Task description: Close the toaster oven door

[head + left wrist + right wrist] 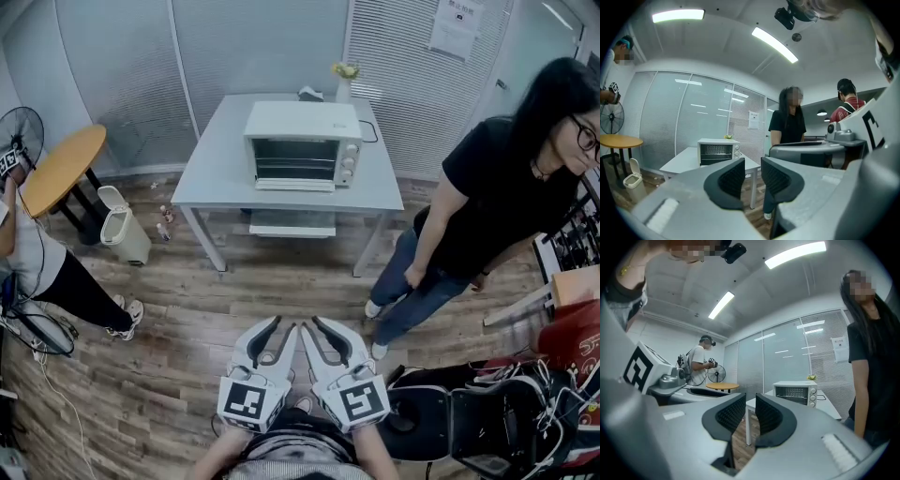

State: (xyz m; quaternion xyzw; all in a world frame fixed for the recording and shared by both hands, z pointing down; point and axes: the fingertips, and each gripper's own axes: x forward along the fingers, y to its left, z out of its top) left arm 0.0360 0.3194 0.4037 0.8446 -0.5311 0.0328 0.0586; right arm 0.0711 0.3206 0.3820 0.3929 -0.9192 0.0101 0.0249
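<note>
A white toaster oven (302, 145) stands on a grey table (216, 183) at the far side of the room. Its door (295, 185) looks folded down, a pale strip along the lower front, and the dark inside shows. Both grippers are low in the head view, well short of the table. My left gripper (283, 326) and right gripper (309, 326) sit side by side, each open a little with nothing between the pads. The oven (717, 152) shows beyond the left gripper (753, 176). In the right gripper view the oven (794, 392) sits beyond the right gripper (750, 414).
A person in black (487, 216) stands by the table's right corner. Another person (37, 267) is at the left near a round wooden table (61, 169), a fan (19, 136) and a white bin (122, 225). Black equipment (487, 417) lies at lower right.
</note>
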